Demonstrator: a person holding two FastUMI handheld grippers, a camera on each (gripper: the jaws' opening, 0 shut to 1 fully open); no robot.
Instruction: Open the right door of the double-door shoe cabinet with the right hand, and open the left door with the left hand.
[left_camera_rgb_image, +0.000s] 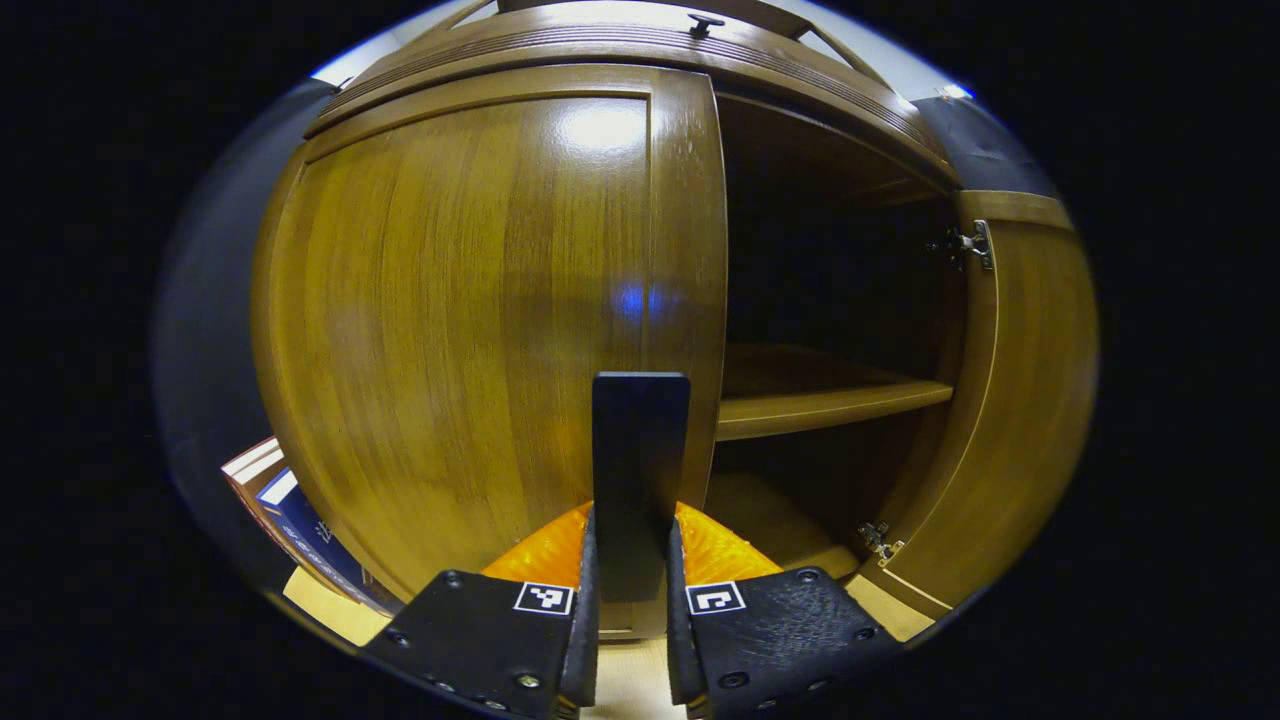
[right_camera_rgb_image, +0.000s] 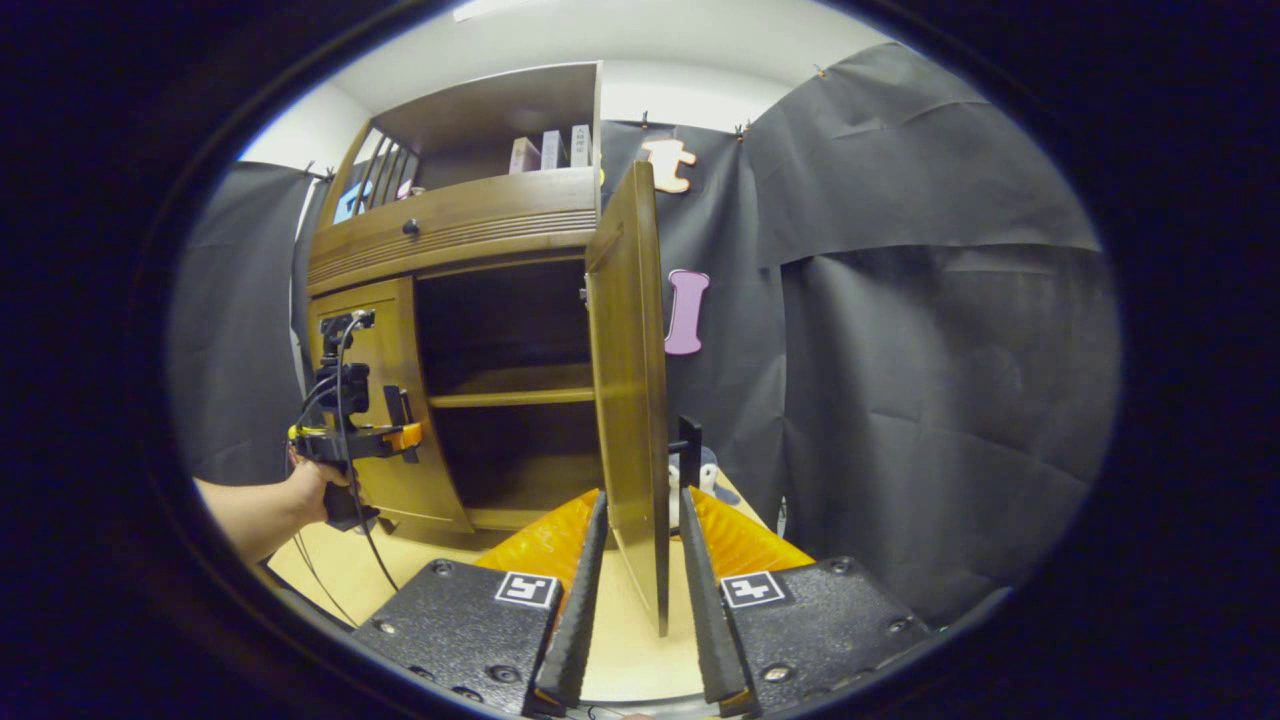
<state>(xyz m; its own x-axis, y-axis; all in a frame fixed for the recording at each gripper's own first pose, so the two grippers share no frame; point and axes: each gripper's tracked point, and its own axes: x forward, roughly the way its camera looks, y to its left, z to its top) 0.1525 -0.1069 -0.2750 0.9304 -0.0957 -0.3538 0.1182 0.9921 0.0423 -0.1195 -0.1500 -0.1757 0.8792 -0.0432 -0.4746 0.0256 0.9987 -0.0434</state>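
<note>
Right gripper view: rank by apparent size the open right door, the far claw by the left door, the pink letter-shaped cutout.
1. Open right door, largest, though nearness to the camera inflates it.
2. Far claw with its rig.
3. Pink cutout, smallest; close to the claw rig, so that order is unsure.

The left gripper view sits close against the closed left door, facing the shoe cabinet head-on. The right gripper view looks from farther back and right, along the open right door's edge. Both share the cabinet's dark interior shelf.
</note>
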